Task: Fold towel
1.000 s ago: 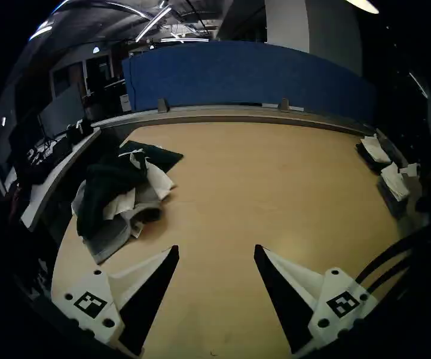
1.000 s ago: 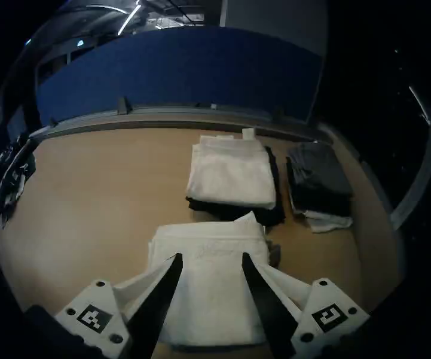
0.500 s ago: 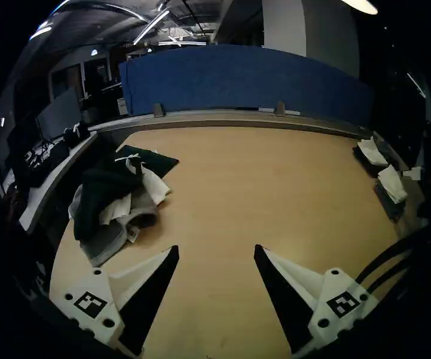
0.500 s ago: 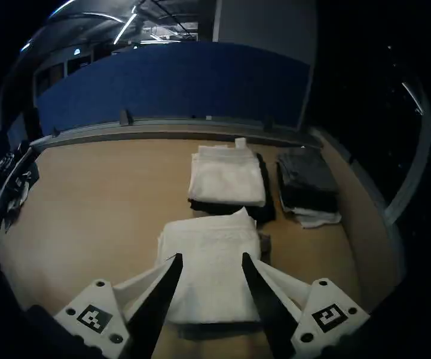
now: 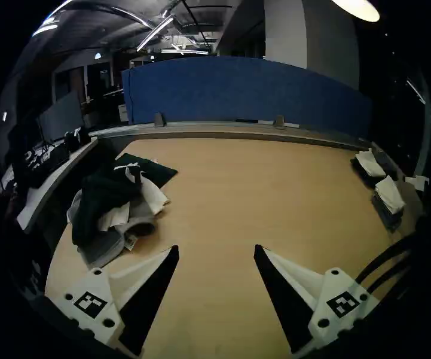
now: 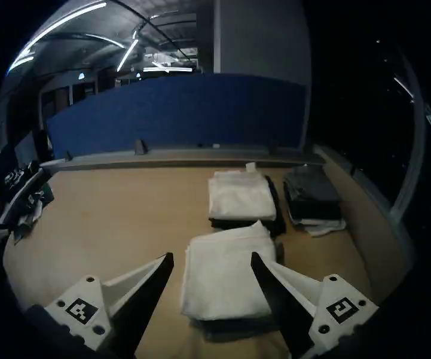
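Left tongs (image 5: 216, 246) hover spread over the table (image 5: 263, 179); right tongs (image 6: 211, 253), released, above folded towel (image 6: 227, 284).

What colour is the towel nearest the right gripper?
White. The towel shows best in the right gripper view.

You have one table (image 5: 263, 197). On it you can count three folded stacks: the near white-topped stack (image 6: 230, 281), the far white-topped stack (image 6: 242, 196), the grey stack (image 6: 312, 190). One loose heap of towels (image 5: 116, 206) lies there too. You hold two grippers: the left gripper (image 5: 216, 246) and the right gripper (image 6: 211, 253).
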Demonstrator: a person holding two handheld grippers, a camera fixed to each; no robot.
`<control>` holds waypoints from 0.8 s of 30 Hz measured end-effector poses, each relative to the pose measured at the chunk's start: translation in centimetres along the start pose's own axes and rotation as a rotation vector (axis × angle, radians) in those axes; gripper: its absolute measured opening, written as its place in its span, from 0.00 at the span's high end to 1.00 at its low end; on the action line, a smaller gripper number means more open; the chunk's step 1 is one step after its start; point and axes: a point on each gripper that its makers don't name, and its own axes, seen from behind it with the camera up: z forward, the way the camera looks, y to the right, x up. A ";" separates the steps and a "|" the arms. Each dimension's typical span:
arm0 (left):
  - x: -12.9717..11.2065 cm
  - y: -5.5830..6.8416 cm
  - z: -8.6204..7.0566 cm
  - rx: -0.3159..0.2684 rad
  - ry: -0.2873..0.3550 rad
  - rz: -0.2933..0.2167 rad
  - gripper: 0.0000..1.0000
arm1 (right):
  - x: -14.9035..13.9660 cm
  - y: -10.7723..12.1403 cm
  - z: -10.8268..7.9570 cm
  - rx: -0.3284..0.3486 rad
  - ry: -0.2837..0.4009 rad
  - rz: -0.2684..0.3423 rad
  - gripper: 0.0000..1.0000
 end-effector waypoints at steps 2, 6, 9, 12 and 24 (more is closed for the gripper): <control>0.5 0.1 -0.1 -0.003 0.018 -0.005 0.06 | 1.5 -0.3 -0.7 -0.003 0.080 0.010 0.00; 1.4 0.1 -0.2 -0.003 0.049 -0.010 0.07 | 4.0 -0.5 -2.2 -0.025 0.220 0.025 0.00; 2.1 0.2 -0.3 -0.005 0.071 -0.014 0.06 | 4.8 -0.6 -3.0 -0.044 0.277 0.030 0.00; 2.7 0.3 -0.4 -0.008 0.092 -0.019 0.07 | 5.0 -1.1 -3.4 -0.043 0.297 0.033 0.00; 8.3 0.3 -1.8 -0.029 0.312 -0.068 0.07 | 5.3 -2.7 -4.0 -0.043 0.327 0.024 0.00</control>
